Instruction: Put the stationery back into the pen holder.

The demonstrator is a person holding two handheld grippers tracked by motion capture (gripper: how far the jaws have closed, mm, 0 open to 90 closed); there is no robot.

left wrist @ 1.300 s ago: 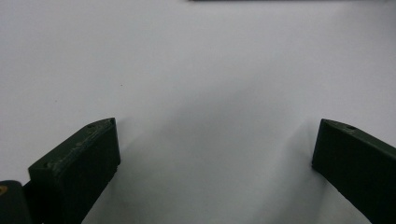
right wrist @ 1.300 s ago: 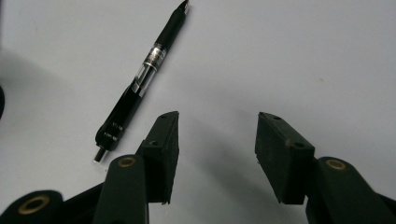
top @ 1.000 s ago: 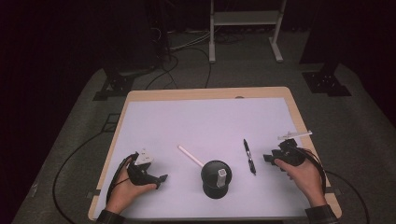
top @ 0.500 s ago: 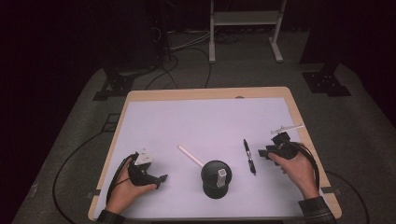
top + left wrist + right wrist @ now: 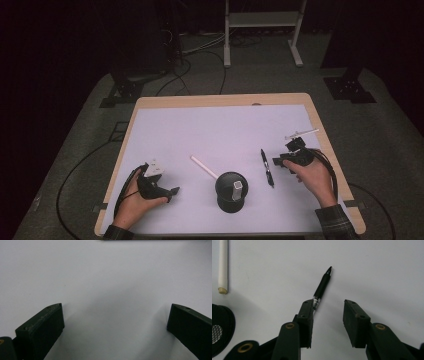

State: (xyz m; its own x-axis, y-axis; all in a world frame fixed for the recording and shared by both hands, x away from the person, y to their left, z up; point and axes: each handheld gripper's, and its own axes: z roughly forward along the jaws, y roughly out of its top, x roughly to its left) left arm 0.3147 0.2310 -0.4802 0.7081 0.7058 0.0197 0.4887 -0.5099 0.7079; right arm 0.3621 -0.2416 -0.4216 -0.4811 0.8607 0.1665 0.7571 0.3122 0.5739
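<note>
A black pen (image 5: 266,168) lies on the white sheet (image 5: 220,130), right of the middle. My right gripper (image 5: 278,163) rests just right of it, pointing left. In the right gripper view the pen (image 5: 322,286) runs under the left jaw of the right gripper (image 5: 328,302), its tip pointing away. The jaws have just been closing, with a gap and bare sheet between them; they stand open. A white stick (image 5: 204,166) and a black mesh cup (image 5: 231,191) lie left of the pen. My left gripper (image 5: 172,191) rests near the front left, and the left gripper (image 5: 116,306) has its jaws wide open over bare sheet.
The wooden table edge (image 5: 220,99) frames the sheet. In the right gripper view the white stick (image 5: 223,267) and the mesh cup (image 5: 222,330) sit at the left. A metal stand (image 5: 262,30) and cables (image 5: 200,55) are on the floor beyond the table.
My right hand has moved left, toward the black pen. The left hand and the objects on the sheet have stayed where they were.
</note>
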